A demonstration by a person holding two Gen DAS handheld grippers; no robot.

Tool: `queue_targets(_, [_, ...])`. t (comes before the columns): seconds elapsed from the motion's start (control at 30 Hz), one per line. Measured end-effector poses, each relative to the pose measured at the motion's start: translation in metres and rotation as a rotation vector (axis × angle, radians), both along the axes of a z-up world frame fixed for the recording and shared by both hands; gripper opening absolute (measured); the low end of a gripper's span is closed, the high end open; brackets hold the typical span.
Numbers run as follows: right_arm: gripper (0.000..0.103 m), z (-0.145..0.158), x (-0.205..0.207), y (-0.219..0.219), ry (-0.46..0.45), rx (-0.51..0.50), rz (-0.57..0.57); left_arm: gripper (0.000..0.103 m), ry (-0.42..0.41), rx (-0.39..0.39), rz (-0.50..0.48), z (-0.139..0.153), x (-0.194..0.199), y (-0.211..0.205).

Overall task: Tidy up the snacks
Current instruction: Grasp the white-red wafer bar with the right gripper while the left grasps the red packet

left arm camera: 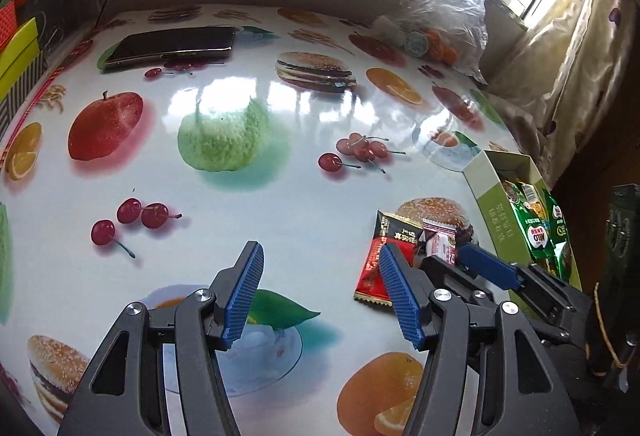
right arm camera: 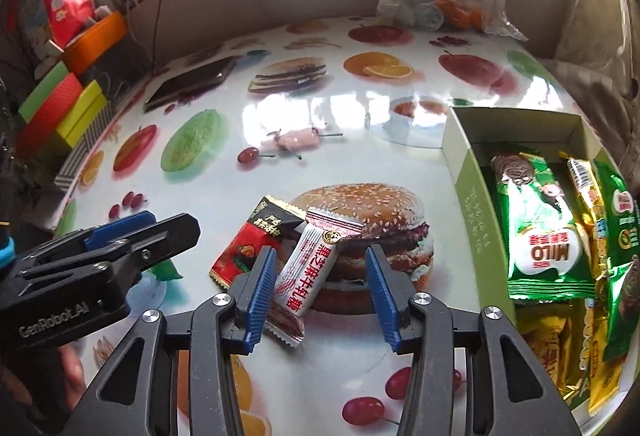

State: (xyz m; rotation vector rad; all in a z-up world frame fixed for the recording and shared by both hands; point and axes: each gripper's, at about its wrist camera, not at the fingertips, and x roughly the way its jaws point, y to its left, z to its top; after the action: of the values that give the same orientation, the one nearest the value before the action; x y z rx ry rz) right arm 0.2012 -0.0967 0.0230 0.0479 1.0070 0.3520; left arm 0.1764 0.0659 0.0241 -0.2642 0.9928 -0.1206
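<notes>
A white and pink wrapped candy (right arm camera: 312,268) lies on the table, leaning on a red and black snack packet (right arm camera: 248,244). My right gripper (right arm camera: 321,252) stands open around the candy: its left pad is at the wrapper's edge and its right pad is clear of it. The left wrist view shows the same candy (left arm camera: 440,244) and packet (left arm camera: 376,260), with one of the right gripper's fingers (left arm camera: 486,268) beside them. My left gripper (left arm camera: 320,250) is open over bare table, left of the packet, with nothing between its fingers. A green box (right arm camera: 476,203) to the right holds Milo packets (right arm camera: 548,236) and yellow snacks.
A pink candy (right arm camera: 296,139) lies further back on the table. A dark phone (left arm camera: 172,43) rests at the back left and a plastic bag (left arm camera: 444,23) at the back right. Coloured boxes (right arm camera: 64,107) line the left edge. A curtain (left arm camera: 568,47) hangs to the right.
</notes>
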Motion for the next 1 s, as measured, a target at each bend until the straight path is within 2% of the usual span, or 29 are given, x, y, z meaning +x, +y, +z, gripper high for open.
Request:
queue_targets(0.07, [0.043, -0.002, 0.001, 0.0, 0.005, 0.006, 0.0, 0.062, -0.001, -0.005, -0.004, 0.0, 0.0, 0.0])
queue_targets(0.2, [0.03, -0.002, 0.001, -0.001, -0.002, -0.004, -0.011, 0.062, 0.001, -0.003, -0.007, -0.001, 0.001, -0.001])
queue_targets(0.27, [0.019, -0.002, 0.002, -0.003, 0.0, -0.004, -0.017, 0.062, 0.002, -0.002, -0.007, -0.001, 0.001, -0.001])
queue_targets(0.5, [0.017, 0.003, -0.003, -0.007, -0.021, 0.003, -0.03, 0.062, -0.006, -0.01, -0.037, 0.002, 0.001, -0.007])
queue_targets(0.73, [0.017, 0.03, -0.016, -0.018, -0.112, -0.003, -0.058, 0.062, -0.001, -0.009, -0.069, 0.002, 0.005, -0.018])
queue_targets(1.0, [0.017, 0.04, -0.02, -0.036, -0.118, 0.025, -0.108, 0.062, 0.026, 0.011, -0.12, -0.007, 0.009, -0.037])
